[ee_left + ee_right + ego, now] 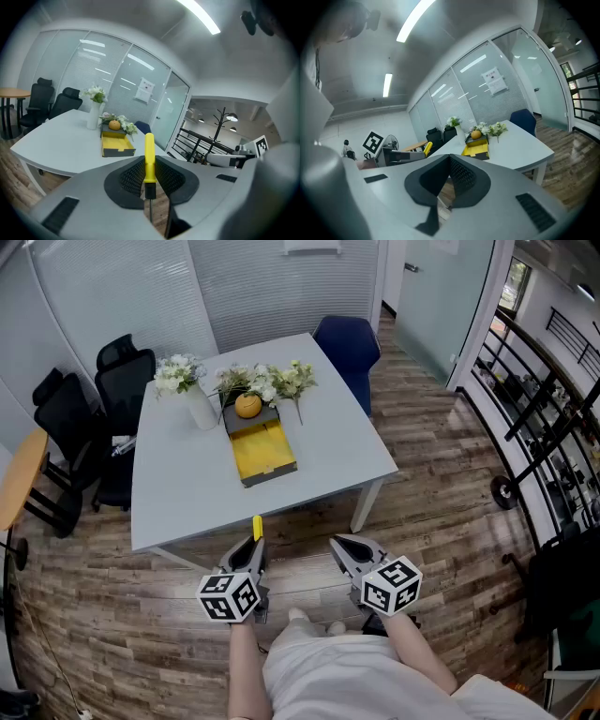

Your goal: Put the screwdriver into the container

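A yellow-handled screwdriver (149, 161) stands clamped between the pads of my left gripper (255, 545), handle tip (258, 526) pointing toward the table; the gripper is shut on it. The same gripper's jaws (149, 176) close on the handle's lower part, the metal shaft running down behind. My right gripper (349, 549) hovers beside it, shut and empty, its pads meeting (449, 171). The container, a grey box with a yellow inside (262, 454), lies on the white table ahead, also seen in the gripper views (117, 145) (477, 150). Both grippers are short of the table's near edge.
An orange (247, 406) sits at the box's far end among white flowers (272, 382); a white vase with flowers (199, 407) stands to its left. Black office chairs (112, 390) are left of the table (178, 493), a blue chair (349, 348) behind it. Wooden floor lies below.
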The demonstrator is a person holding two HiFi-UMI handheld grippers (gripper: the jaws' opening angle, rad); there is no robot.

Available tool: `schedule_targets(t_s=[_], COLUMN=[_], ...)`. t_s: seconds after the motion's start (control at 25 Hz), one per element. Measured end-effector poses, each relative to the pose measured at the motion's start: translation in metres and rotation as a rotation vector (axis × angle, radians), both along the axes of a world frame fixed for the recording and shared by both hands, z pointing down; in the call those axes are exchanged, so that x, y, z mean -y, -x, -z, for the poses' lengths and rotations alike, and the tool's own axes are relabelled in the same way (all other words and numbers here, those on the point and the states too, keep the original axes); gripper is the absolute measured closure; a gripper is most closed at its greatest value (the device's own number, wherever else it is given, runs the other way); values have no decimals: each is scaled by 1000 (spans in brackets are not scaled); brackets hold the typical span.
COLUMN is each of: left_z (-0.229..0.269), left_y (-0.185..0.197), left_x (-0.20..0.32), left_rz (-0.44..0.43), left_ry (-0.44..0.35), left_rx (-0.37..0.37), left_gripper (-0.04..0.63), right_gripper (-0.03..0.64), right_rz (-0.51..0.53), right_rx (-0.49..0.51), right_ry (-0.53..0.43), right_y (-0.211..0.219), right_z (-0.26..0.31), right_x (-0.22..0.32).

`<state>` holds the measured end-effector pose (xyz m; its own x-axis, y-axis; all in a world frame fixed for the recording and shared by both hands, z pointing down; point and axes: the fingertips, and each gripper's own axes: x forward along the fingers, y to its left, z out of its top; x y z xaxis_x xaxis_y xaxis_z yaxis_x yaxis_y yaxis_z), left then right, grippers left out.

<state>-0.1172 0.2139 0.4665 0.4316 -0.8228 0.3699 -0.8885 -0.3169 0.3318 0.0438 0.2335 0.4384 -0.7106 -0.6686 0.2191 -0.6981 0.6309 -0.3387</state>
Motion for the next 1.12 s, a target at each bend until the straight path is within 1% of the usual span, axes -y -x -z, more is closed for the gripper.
schedule_targets(t_s=[0.44, 0.6, 0.8, 0.96, 1.12], left_z=[1, 5, -2, -7, -14], left_y=[-8, -14, -20, -28, -31], left_x=[-4, -8, -10, 0, 21], left_rz=[-10, -14, -13, -20, -19], left_ry=[6, 5, 22, 32, 43], left_rx=[2, 2, -2, -2, -2], left_gripper=[528, 528, 528, 528, 528], right_gripper=[601, 601, 601, 601, 601], right_rz=[-12, -22, -27, -44, -55], right_rx=[7, 23, 7, 7, 1], right_ry=[-9, 4, 20, 30, 44], right_y=[-11, -18, -27, -39, -46], right_z=[3, 5, -4, -10, -18], right_x=[-2, -6, -10, -2, 21])
